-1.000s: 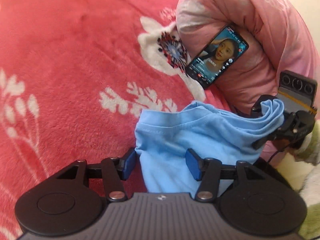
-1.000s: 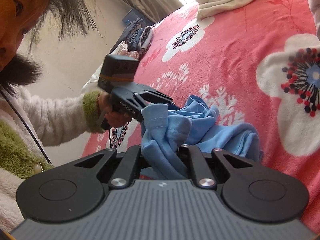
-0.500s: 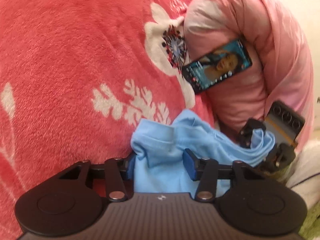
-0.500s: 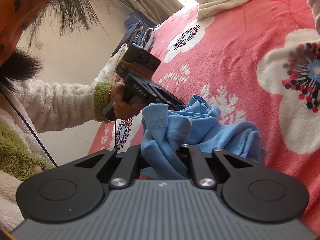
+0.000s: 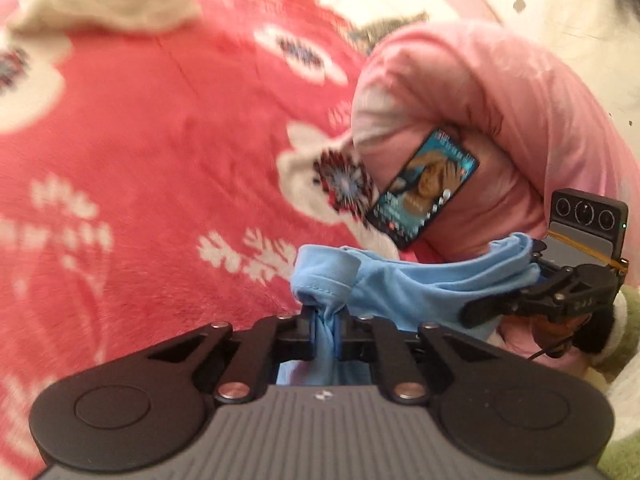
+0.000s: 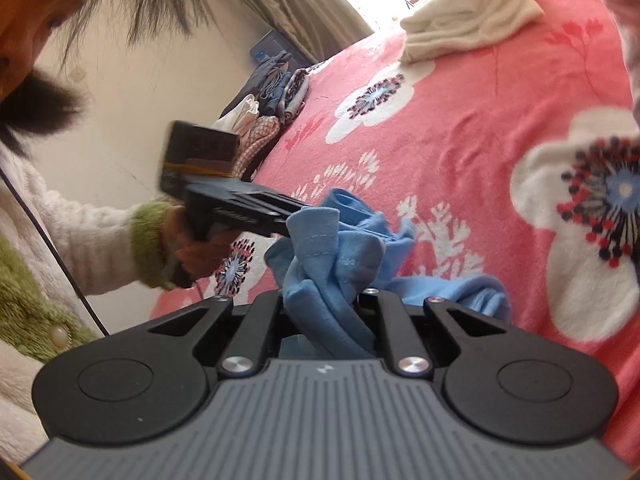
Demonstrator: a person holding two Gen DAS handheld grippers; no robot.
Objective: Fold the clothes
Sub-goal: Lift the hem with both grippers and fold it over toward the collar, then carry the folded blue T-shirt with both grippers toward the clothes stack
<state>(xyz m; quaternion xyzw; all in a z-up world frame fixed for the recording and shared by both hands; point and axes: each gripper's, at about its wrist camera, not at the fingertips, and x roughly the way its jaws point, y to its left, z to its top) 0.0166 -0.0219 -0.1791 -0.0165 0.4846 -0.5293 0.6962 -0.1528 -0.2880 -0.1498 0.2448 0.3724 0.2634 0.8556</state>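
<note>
A light blue garment (image 5: pixel 420 284) lies bunched on the red floral blanket (image 5: pixel 160 140), stretched between both grippers. My left gripper (image 5: pixel 324 320) is closing its jaws, and the blue pads pinch a hemmed fold of the garment. In the right wrist view this gripper (image 6: pixel 296 220) is held by a hand in a green-cuffed sleeve and bites the cloth's far side. My right gripper (image 6: pixel 326 300) is shut on another bunch of the blue garment (image 6: pixel 332 248). From the left wrist view it (image 5: pixel 534 266) grips the garment's right end.
A lit phone (image 5: pixel 424 192) leans on a rolled pink quilt (image 5: pixel 520 120) just behind the garment. A folded cream cloth (image 6: pixel 468 20) lies at the blanket's far end. A clothes pile (image 6: pixel 272 96) sits at the bed's edge. The person's white sleeve (image 6: pixel 80 232) is left.
The left gripper's jaws have shut on the garment's hemmed edge, and it has risen and tilted up, lifting that fold. The right gripper has kept its grip and place.
</note>
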